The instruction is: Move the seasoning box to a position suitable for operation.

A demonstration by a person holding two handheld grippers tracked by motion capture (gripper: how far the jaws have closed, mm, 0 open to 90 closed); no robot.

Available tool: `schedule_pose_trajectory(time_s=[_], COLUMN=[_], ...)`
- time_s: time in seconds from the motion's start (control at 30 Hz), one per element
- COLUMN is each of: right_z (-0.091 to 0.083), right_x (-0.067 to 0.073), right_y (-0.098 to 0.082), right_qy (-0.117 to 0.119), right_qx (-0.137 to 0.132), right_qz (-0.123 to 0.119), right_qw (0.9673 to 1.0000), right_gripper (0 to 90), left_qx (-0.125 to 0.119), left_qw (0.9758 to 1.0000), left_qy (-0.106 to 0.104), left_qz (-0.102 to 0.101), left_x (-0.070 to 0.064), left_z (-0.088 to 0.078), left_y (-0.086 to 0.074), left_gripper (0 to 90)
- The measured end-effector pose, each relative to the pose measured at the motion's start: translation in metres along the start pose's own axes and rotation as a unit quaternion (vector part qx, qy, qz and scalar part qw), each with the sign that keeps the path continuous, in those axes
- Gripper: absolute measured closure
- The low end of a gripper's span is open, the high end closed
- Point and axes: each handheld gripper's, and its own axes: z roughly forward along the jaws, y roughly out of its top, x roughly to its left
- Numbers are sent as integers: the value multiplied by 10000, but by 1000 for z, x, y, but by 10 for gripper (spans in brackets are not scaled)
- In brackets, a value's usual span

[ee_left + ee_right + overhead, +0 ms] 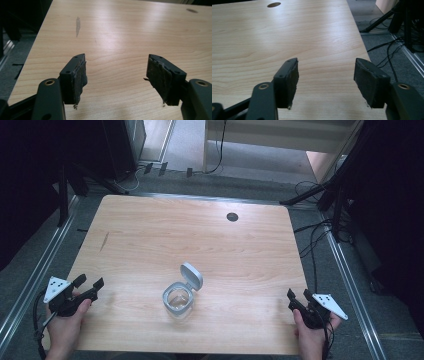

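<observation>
Clear container (pixel 177 301) with its hinged lid tipped back sits mid-tabletop (pixel 150 230) between both wide-open, empty hand-held grippers (left (pixel 89 285) slightly nearer than right (pixel 298 296)).

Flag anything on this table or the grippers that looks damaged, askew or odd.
The black pads on the left gripper's fingers are frayed, with shreds hanging off. A dark grey streak mars the light wooden table. The small clear square container stands upright, its grey hinged lid flipped open; nothing spilled.
</observation>
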Motion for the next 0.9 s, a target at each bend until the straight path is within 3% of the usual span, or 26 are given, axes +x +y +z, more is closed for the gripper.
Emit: schedule_pose_trajectory(time_s=[0.1, 0.2, 0.23, 0.27, 0.3, 0.37, 0.53, 0.67, 0.77, 0.8, 0.83, 0.9], right_z=[-3, -7, -8, -9, -10, -11, -17, -19, -22, -22, -23, -23], right_x=[6, 20, 28, 37, 48, 64, 114, 147, 167, 167, 181, 192], right_y=[1, 4, 6, 7, 9, 11, 12, 8, 6, 6, 4, 2], right_qy=[69, 157, 220, 272, 341, 600, 1291, 1727, 2067, 2067, 2255, 2379], right_qx=[-72, -177, -224, -262, -267, -246, -160, -29, 42, 42, 88, 146], right_qz=[4, -112, -173, -262, -347, -327, -557, -579, -572, -572, -584, -572], right_qw=[10000, 9997, 9994, 9989, 9985, 9974, 9899, 9833, 9767, 9767, 9725, 9695], right_gripper=[457, 502, 516, 531, 545, 567, 672, 741, 803, 803, 842, 862], left_qx=[51, 23, 18, 18, 24, 28, 71, 143, 172, 172, 202, 245], left_qw=[9997, 9994, 9987, 9987, 9968, 9948, 9891, 9837, 9802, 9802, 9785, 9766], left_qy=[126, -350, -513, -513, -800, -1015, -1454, -1777, -1944, -1944, -2013, -2085], left_qz=[178, -82, -69, -69, 37, 40, 232, 217, 339, 339, 407, 462], left_x=[-7, -15, -20, -20, -34, -49, -86, -109, -122, -122, -129, -135], left_z=[1, 1, 2, 2, 6, 8, 15, 18, 17, 17, 18, 19], left_y=[2, 6, 8, 8, 12, 16, 26, 29, 33, 33, 34, 33], left_gripper=[447, 557, 589, 619, 658, 684, 762, 801, 831, 842, 859, 880])
